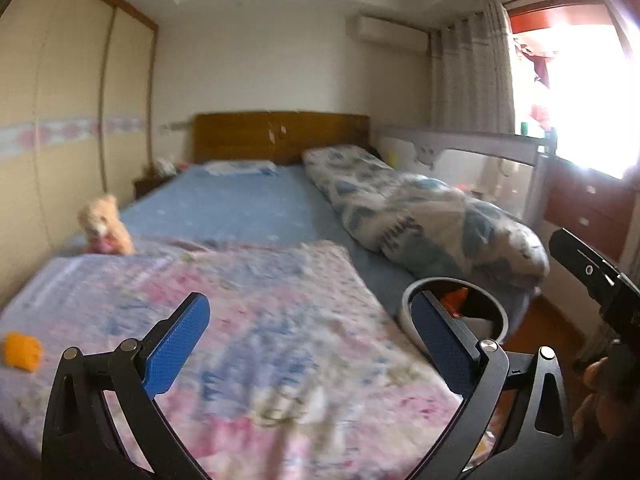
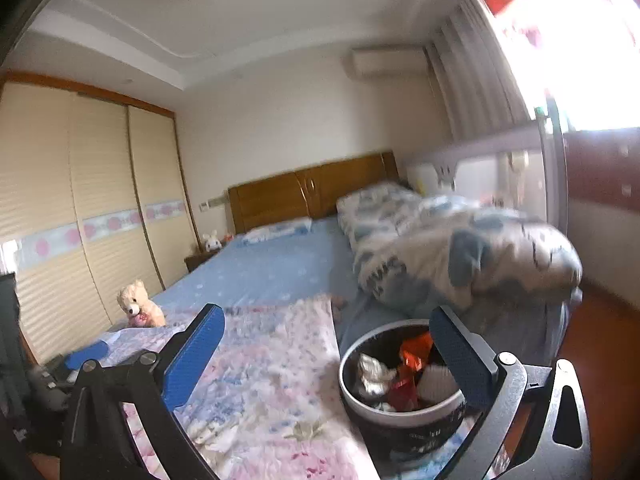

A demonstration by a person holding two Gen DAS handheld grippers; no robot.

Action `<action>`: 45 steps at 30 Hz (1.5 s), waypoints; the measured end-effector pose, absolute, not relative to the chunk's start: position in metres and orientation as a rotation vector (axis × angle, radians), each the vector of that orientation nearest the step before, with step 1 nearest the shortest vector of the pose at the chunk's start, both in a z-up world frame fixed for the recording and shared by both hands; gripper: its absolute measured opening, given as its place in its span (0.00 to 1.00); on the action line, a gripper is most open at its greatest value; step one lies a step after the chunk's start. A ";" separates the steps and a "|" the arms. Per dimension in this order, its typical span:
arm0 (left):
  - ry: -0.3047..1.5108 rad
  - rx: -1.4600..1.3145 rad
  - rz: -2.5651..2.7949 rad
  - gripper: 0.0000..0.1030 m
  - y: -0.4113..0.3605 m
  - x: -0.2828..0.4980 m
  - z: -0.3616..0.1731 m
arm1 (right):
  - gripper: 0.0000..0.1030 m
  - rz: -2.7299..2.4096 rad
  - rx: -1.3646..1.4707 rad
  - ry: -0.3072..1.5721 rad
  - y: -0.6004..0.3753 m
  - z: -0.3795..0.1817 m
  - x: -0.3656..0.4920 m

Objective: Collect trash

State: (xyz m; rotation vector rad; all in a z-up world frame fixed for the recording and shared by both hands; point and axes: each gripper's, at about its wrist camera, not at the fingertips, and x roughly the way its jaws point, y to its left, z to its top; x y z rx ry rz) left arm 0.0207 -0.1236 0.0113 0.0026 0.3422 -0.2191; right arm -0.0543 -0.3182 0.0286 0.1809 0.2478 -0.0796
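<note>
A black trash bin with a white rim (image 2: 400,426) stands at the foot of the bed, by the edge of the pink floral blanket (image 2: 256,380). Inside it lie crumpled white paper (image 2: 374,374) and a red wrapper (image 2: 412,354). My right gripper (image 2: 326,314) is open and empty, its right finger in front of the bin. In the left wrist view the bin (image 1: 452,281) shows behind the right finger of my left gripper (image 1: 310,304), which is open and empty above the blanket. An orange crumpled piece (image 1: 22,350) lies on the blanket at far left.
A teddy bear (image 1: 105,226) sits at the bed's left edge. A rolled blue-and-white duvet (image 1: 420,216) lies along the right side. Behind are the wooden headboard (image 1: 280,136), the wardrobe (image 1: 60,120) at left, a crib rail (image 1: 480,140) and the wooden floor (image 2: 600,340) at right.
</note>
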 end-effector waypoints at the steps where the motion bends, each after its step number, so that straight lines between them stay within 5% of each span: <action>1: 0.329 0.008 -0.199 1.00 -0.120 0.018 0.010 | 1.00 -0.083 0.164 0.245 -0.313 0.028 -0.056; 45: 0.321 0.041 -0.114 1.00 -0.110 0.016 -0.001 | 1.00 -0.041 0.151 0.320 -0.289 -0.005 -0.045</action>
